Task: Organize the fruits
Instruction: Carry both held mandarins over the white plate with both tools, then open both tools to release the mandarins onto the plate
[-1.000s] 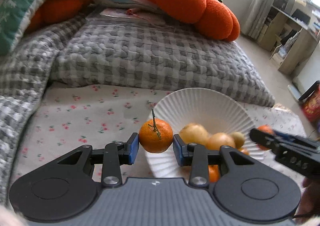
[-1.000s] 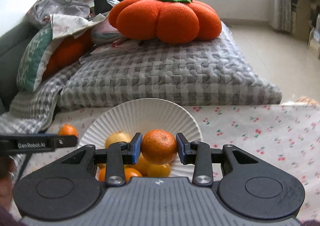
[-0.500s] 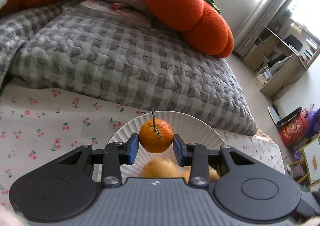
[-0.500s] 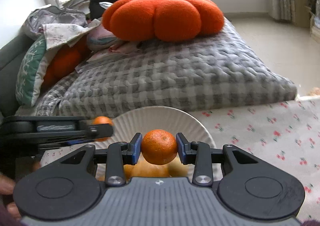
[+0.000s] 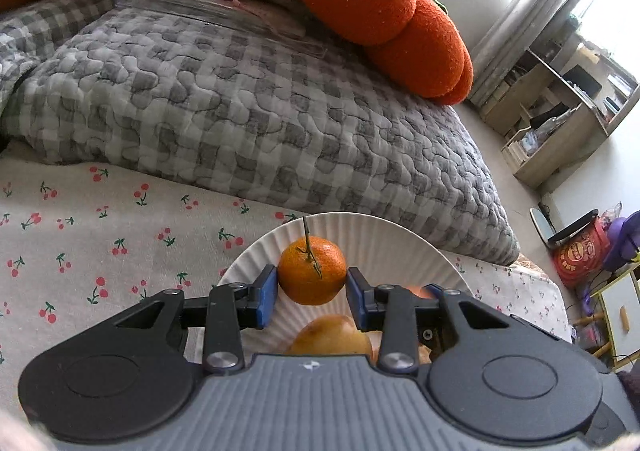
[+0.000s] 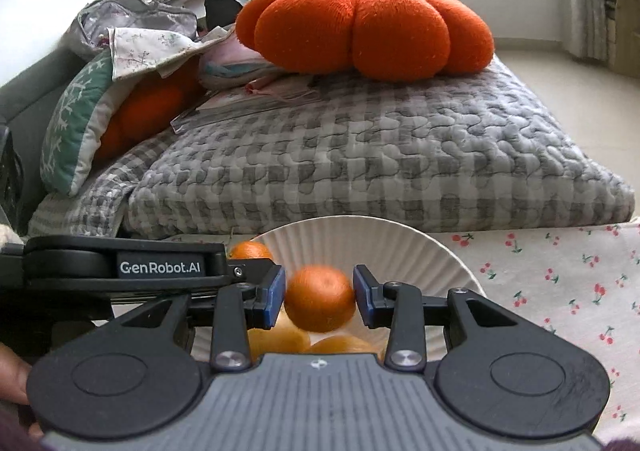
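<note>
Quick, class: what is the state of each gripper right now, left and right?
Left gripper: closed on the stemmed mandarin, above the white plate.
Right gripper: around the blurred mandarin; whether its pads press cannot be told.

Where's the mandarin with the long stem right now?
In the left wrist view the stemmed mandarin sits between the left gripper pads, over the white ribbed plate, above a yellowish fruit.

A stemmed tangerine [image 5: 312, 270] and a blurred stemless tangerine [image 6: 320, 298] sit above the white fluted plate [image 5: 384, 239] holding yellowish fruits [image 5: 332, 336].
</note>
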Demonstrator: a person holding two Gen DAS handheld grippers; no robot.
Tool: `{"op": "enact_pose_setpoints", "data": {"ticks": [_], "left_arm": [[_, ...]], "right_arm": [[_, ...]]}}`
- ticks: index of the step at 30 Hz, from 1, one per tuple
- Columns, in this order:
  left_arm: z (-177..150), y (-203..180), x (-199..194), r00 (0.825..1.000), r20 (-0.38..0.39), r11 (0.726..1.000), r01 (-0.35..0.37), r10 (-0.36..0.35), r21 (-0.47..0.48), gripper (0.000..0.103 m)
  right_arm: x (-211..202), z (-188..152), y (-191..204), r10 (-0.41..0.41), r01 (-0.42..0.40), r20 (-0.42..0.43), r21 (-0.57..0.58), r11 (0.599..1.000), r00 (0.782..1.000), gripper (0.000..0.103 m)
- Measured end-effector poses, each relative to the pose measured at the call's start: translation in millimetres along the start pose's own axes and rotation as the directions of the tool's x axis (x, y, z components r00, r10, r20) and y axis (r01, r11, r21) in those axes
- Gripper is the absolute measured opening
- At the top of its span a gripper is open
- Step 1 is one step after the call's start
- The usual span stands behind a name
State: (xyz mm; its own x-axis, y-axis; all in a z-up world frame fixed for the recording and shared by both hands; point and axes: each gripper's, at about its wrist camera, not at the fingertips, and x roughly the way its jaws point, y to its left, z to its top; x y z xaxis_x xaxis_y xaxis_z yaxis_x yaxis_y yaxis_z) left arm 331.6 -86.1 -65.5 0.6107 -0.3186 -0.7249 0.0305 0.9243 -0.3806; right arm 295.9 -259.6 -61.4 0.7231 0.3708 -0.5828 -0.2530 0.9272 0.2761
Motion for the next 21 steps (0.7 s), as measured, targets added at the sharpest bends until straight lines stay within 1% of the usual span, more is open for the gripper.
{"op": "enact_pose_setpoints", "data": {"ticks": [3,7,10,15,21], "left_arm": [[0,1,1,1.0,-0.004,1.0,0.005,-0.005,-0.009,0.032],[0,2,1,0.999,-0.021,0.999,0.031,-0.031,-0.024,0.032],[0,0,0,0.999,-0.019,0.999,0.039,-0.04,-0.011,0.032],[1,-3,-3,0.999,-0.013,0.999,0.049,-0.049,-0.002,0.032],[-2,-5,-4,0.999,-0.014,0.999,0.034,-0.034,0.019,0.033]], "right_arm": [[-1,1,1,-0.001,0.001,0.001,-0.006,1.0,1.0,0.033],[-3,1,-1,0.006,-0.006,0.004,-0.003,1.0,1.0,0.034],[-8,1,-5,-0.013,0.013,0.021,-0.013,1.0,1.0,0.035],[-17,5,-15,-0.047,0.046,0.052,0.024,0.999,0.998,0.035],[-18,1,-13,-0.068,0.068,0.046,0.002,0.998,0.997,0.035]]}}
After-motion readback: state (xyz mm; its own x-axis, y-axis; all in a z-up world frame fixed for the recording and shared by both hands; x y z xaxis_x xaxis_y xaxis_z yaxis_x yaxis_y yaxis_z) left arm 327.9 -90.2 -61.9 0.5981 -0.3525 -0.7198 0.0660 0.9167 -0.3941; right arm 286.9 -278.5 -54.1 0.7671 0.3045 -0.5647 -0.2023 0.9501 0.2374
